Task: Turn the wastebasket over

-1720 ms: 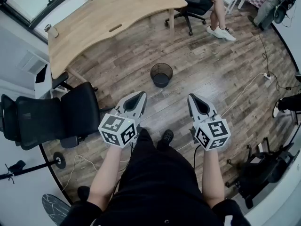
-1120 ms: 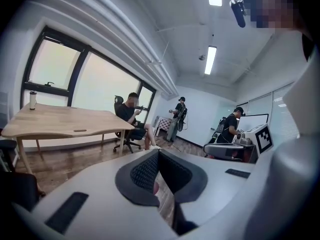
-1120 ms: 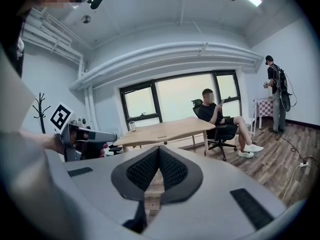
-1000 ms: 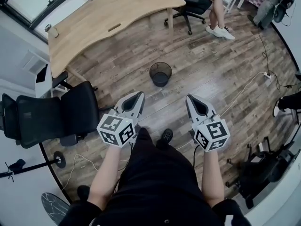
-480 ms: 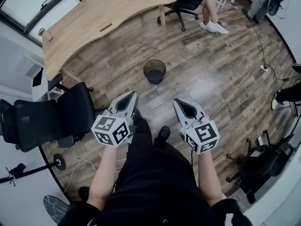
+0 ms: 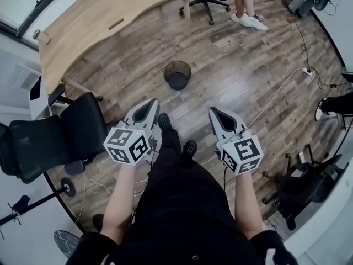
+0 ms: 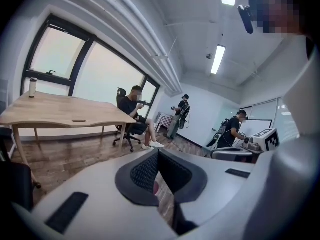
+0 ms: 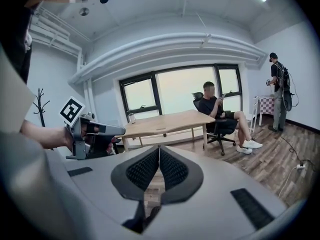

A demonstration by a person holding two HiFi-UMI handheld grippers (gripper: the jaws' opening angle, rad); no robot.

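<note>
Wood floor [image 6: 248,76] open around upright wastebasket [image 6: 177,75] | desk [image 6: 99,21] edge beyond | left gripper [image 6: 151,102] closed | right gripper [image 6: 213,111] closed

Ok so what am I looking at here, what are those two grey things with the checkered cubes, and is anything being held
No robot here: a person stands holding a hand tool in each hand, the left gripper and the right gripper; the patterned cubes are part of them. The top-down picture comes from a camera on the person's head. The other two come from cameras riding on each gripper, looking along its jaws. Both pairs of jaws are closed with nothing between them. On the wooden floor ahead stands a black mesh wastebasket, upright with its open end up, untouched. A wooden desk and a black office chair stand to the left.
</note>
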